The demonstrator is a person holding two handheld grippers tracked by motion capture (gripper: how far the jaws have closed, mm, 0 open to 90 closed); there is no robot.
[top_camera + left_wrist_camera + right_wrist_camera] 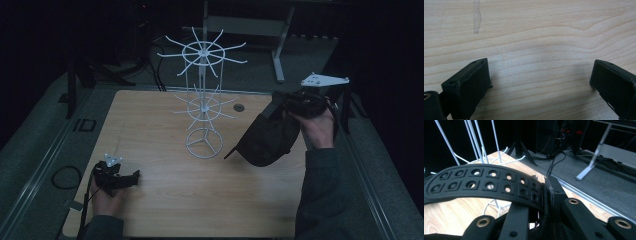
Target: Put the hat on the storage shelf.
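our right tongs are clamped on the cap by its strap, lifted right of the rack. we should carry it level and hook the strap over a prong. left tongs rest wide on the tabletop.

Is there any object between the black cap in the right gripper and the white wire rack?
Nothing visible is. The black cap hangs from the right gripper, which is shut on its strap. Between it and the white wire rack lies only bare wooden table. The left gripper rests open at the near left, well off that line.
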